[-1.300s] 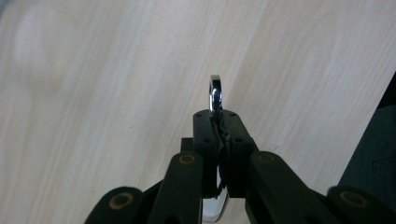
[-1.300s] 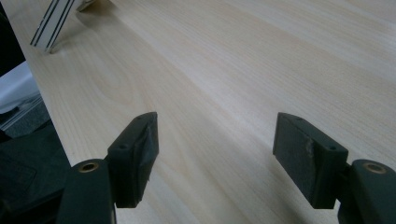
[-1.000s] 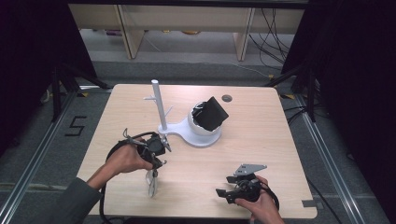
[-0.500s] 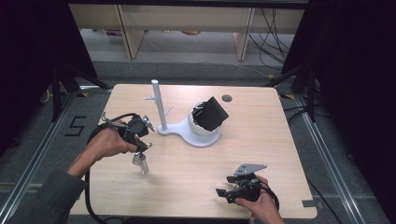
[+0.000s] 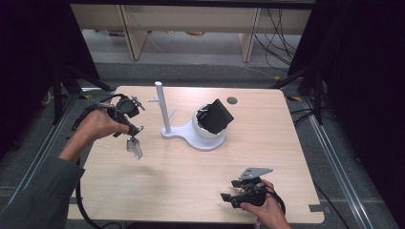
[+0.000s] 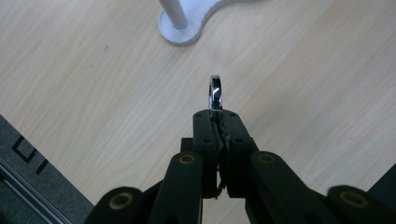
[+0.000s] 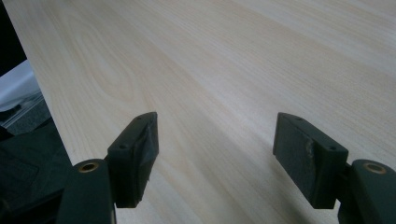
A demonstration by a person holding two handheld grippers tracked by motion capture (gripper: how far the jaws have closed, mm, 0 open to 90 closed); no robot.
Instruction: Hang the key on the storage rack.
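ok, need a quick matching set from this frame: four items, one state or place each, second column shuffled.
1. left claw
2. right claw
3. small shiny metal ring
4. black box-like object

a. sits tilted in the white round stand
b. jaws apart, nothing between them
c. shut on something
d. pokes out past closed jaw tips

Pairs: 1-c, 2-b, 3-d, 4-a

Your left hand-held gripper point(image 6: 215, 135) has matt black plastic jaws clamping a glossy chrome metal ring point(image 6: 215, 92). Beneath lies the pale wood-grain worktop point(image 6: 93, 84), smooth and satin. At the top, the white plastic stand point(image 6: 180, 28) looks smooth.
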